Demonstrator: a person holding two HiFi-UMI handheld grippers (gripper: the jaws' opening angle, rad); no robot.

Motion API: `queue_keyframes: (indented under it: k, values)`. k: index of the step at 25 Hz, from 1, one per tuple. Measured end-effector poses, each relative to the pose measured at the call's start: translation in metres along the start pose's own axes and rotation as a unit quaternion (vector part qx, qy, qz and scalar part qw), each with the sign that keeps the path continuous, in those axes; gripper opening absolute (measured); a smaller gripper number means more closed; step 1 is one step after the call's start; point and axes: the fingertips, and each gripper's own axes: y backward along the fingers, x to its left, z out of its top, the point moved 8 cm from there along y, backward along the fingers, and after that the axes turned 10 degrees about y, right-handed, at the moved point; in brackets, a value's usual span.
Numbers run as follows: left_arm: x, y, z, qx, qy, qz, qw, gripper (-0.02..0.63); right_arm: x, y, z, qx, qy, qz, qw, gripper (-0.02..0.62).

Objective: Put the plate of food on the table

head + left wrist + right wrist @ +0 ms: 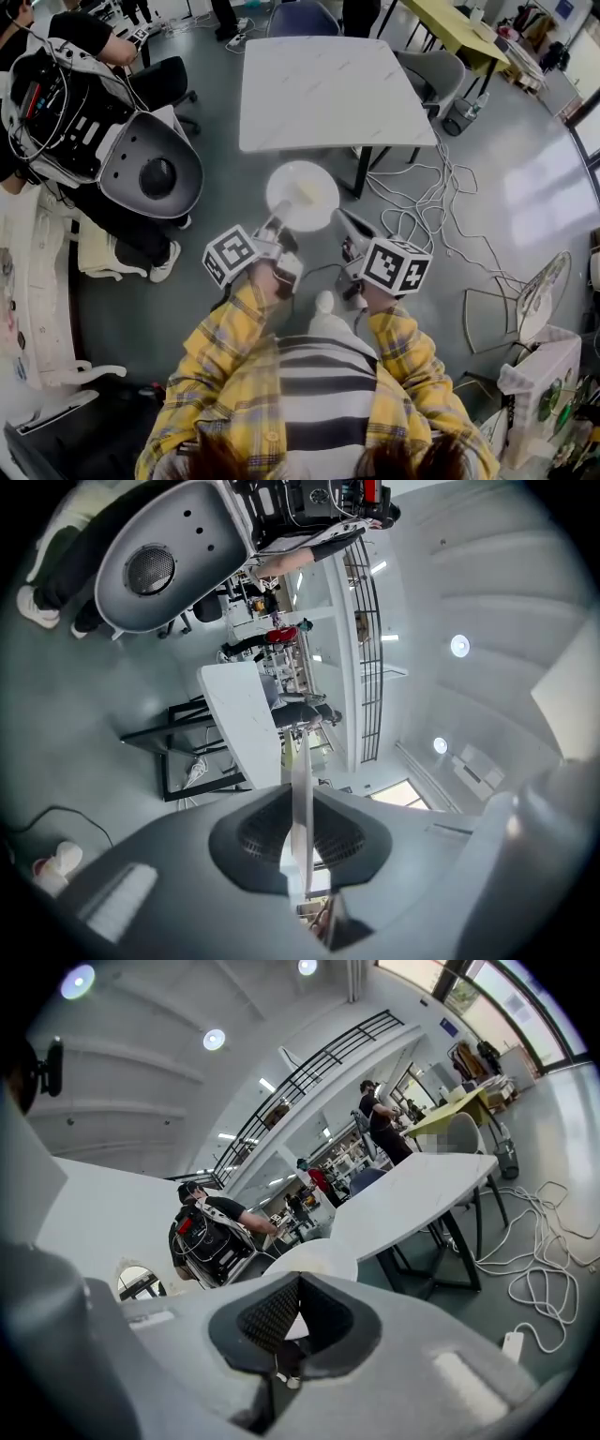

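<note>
While the white counter [328, 89] is not yet reached, the white plate [281, 178] is held in mid-air just short of its near edge. That edge could be struck by the rim if the plate is brought in low. If the two sides are raised unevenly, the plate could be tipped and the pale food [307, 192] slid off. Only the thin rim is pinched, so slip is possible. The left claw [274, 230] is clamped narrow on the left rim and the right claw [343, 223] is closed on the right rim. Both forearms are held forward with the elbows bent.

Plate [302, 194]: white, smooth, faint gloss, ceramic-looking. Table [328, 84] top: white, smooth, matt; legs [362, 173] dark, metal-looking. Floor [506, 187]: grey, smooth, slight sheen. Left gripper [278, 225] and right gripper [339, 217] shells: grey matt plastic; pads [262, 832] black, ribbed. Sleeves [225, 347]: yellow plaid cloth.
</note>
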Motion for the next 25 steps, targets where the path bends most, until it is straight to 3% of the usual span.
queue_keyframes:
  k: [4,14,25]
  values:
    - [-0.002,-0.046,0.005,-0.006,0.006,0.003,1.0,0.017,-0.032,-0.025,0.03,0.007,0.006,0.009,1.0,0.0]
    - [0.007,-0.101,-0.001,-0.019,0.009,0.004,0.9998,0.017,-0.079,-0.048,0.051,0.02,0.01,0.024,0.999,0.0]
    - [0.01,-0.167,0.025,-0.03,0.026,0.006,0.9992,0.018,-0.118,-0.092,0.085,0.028,0.01,0.024,0.999,0.0]
